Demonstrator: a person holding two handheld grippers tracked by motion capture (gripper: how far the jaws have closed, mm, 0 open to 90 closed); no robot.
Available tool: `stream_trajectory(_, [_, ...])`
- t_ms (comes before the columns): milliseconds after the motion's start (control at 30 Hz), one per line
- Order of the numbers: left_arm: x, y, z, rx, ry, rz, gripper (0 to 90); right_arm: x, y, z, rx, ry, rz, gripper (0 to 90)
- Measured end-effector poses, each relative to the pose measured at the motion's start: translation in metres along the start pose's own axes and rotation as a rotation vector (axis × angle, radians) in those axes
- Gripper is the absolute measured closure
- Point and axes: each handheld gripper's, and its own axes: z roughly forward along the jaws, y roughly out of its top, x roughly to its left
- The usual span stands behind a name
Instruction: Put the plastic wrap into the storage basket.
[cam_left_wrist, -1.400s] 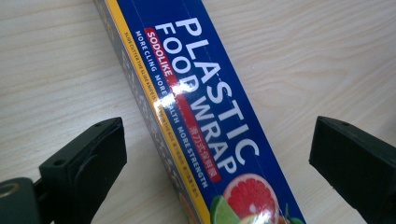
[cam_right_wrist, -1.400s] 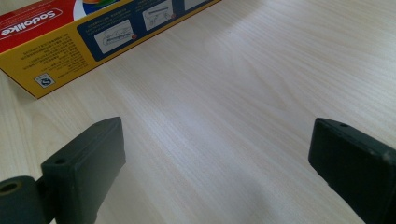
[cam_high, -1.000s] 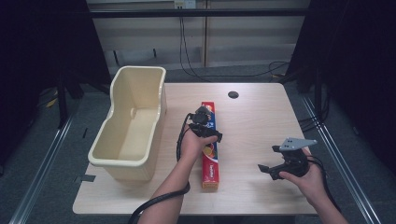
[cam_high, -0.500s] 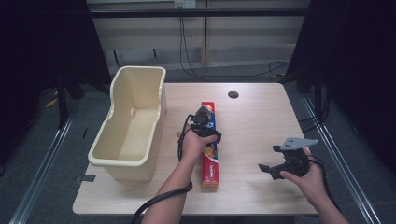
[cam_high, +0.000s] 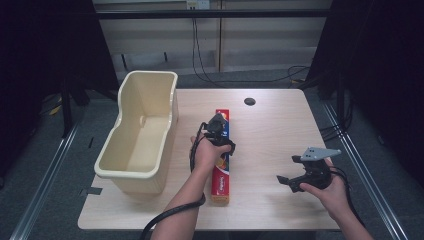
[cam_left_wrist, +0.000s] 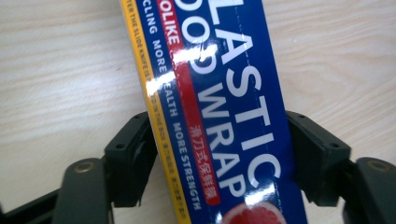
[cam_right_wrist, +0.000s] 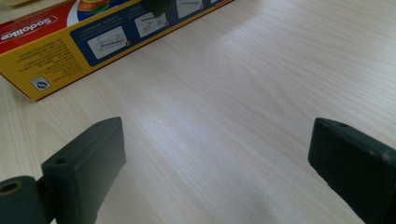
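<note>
step: gripping wrap box (cam_high: 220, 165) | left gripper (cam_left_wrist: 219, 154) jaws flank box, touching | right gripper (cam_high: 299, 179) at 4 o'clock, wide, empty | next: likely lift toward tub (cam_high: 131, 170)

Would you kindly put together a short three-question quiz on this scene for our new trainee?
1. True or false: the left tongs straddle the plastic wrap box, one jaw at each long side.
2. What stands left of the box on the table? A) a cream tub B) a kettle C) a laptop
3. Fill in: the right tongs stand ____, over bare wood.

Key: 1 true; 2 A, the cream tub; 3 open.
</note>
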Motion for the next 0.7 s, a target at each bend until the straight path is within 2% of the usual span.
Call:
stream_trajectory(33, [0.001, 0.0, -0.004, 0.037, 0.025, -0.004, 34.9, 0.0, 0.0, 0.0, 0.001, 0.001, -0.001, 3.8])
stream_trajectory(67, [0.001, 0.0, -0.004, 0.037, 0.025, -0.004, 36.5, 0.0, 0.0, 0.0, 0.001, 0.001, -0.001, 3.8])
stream_trajectory(167, [0.003, 0.001, -0.009, 0.06, 0.061, 0.008, 39.3, 0.0, 0.0, 0.001, 0.003, 0.006, -0.002, 3.8])
stream_trajectory(300, [0.005, 0.0, -0.011, 0.081, 0.058, 0.01, 40.7, 0.0, 0.0, 0.001, 0.002, 0.005, -0.004, 3.8])
stream_trajectory(333, [0.005, 0.0, -0.011, 0.093, 0.058, 0.026, 40.8, 0.0, 0.0, 0.001, 0.003, 0.008, -0.001, 3.8])
stream_trajectory(600, [0.002, 0.004, -0.022, 0.137, 0.032, 0.051, 40.9, 0.0, 0.0, 0.001, 0.001, 0.007, -0.004, 3.2])
stream_trajectory(700, [0.001, 0.005, -0.029, 0.147, 0.026, 0.035, 41.0, 0.0, -0.001, 0.0, 0.001, 0.016, -0.003, 2.3])
